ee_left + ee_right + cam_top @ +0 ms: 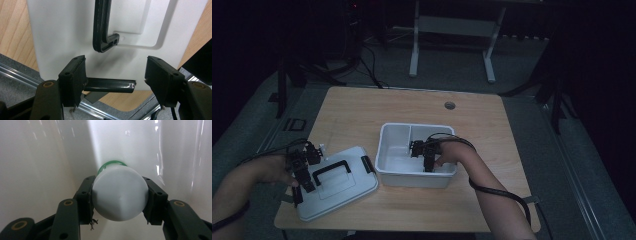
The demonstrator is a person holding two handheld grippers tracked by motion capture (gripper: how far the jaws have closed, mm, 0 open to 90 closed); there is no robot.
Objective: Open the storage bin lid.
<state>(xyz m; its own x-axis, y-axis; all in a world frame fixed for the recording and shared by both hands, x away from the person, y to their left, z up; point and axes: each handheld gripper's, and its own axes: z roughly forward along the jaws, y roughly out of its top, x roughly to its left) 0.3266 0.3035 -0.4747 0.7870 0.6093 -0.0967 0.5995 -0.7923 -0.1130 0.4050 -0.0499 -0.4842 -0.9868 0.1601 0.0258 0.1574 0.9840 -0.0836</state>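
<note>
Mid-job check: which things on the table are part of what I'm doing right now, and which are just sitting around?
In the job:
- white-capped bottle, clamped in the right gripper
- white bin, which that gripper reaches into
- bin lid, under the open left gripper

Lying about:
- white table frame
- floor cables

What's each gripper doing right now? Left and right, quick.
Left gripper: jaws open over the white lid, holding nothing.
Right gripper: jaws shut on a white-capped bottle inside the white bin.
</note>
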